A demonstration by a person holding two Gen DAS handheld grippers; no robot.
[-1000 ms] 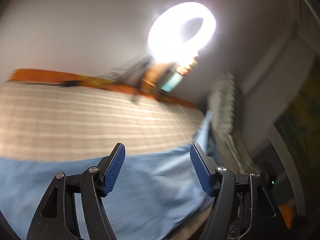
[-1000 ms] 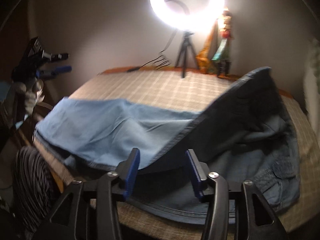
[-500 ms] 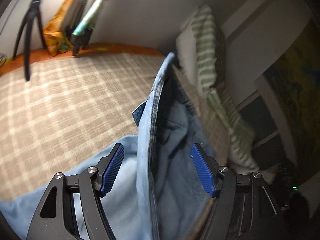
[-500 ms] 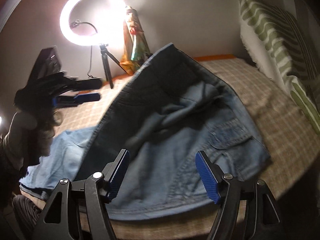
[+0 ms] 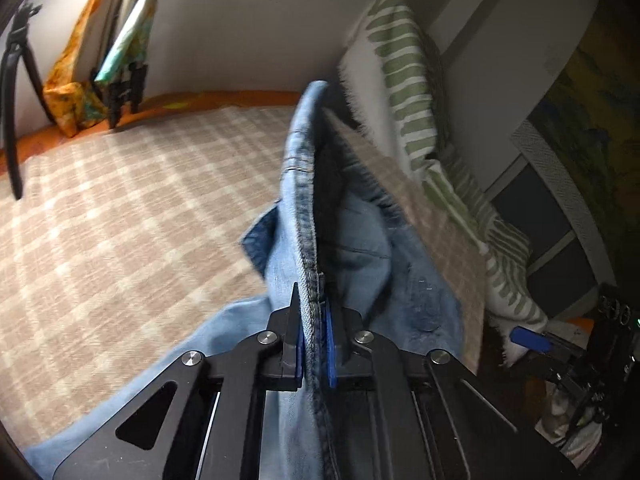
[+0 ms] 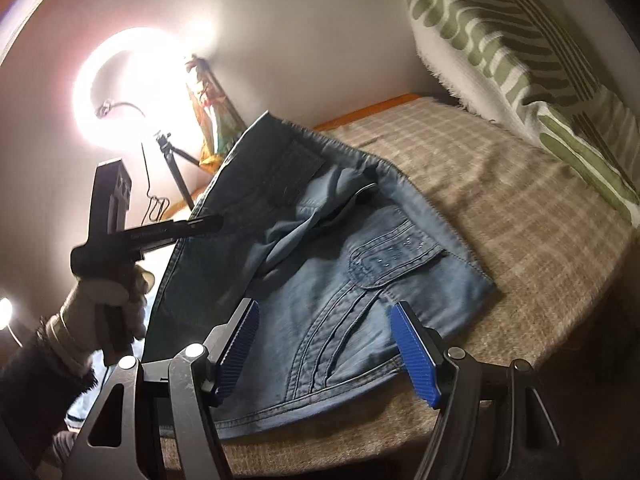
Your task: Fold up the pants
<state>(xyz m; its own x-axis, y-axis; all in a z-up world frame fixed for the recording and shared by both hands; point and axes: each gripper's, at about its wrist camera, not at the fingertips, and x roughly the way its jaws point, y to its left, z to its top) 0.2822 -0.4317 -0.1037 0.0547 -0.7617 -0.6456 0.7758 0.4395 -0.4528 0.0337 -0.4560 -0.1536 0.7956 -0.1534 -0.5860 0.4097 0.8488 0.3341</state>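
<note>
Light blue denim pants (image 6: 360, 280) lie on a beige checked bedspread (image 6: 500, 200). Their waist end with a flap pocket is nearest the right wrist view. My left gripper (image 5: 314, 344) is shut on the waistband edge (image 5: 306, 216) and holds it raised, so the fabric stands up in a ridge. In the right wrist view the left gripper (image 6: 200, 226) and its gloved hand show at the left, holding the lifted edge. My right gripper (image 6: 328, 344) is open and empty just above the near waist part of the pants.
A green striped pillow (image 6: 520, 48) leans on the wall at the bed's right side and also shows in the left wrist view (image 5: 404, 80). A lit ring light (image 6: 132, 88) on a tripod stands at the far side, beside colourful cloth (image 5: 80, 92). The bed edge (image 6: 560, 340) is near.
My left gripper has closed on the raised waistband edge. My right gripper has let go, opened wider and swung toward the waist end of the pants.
</note>
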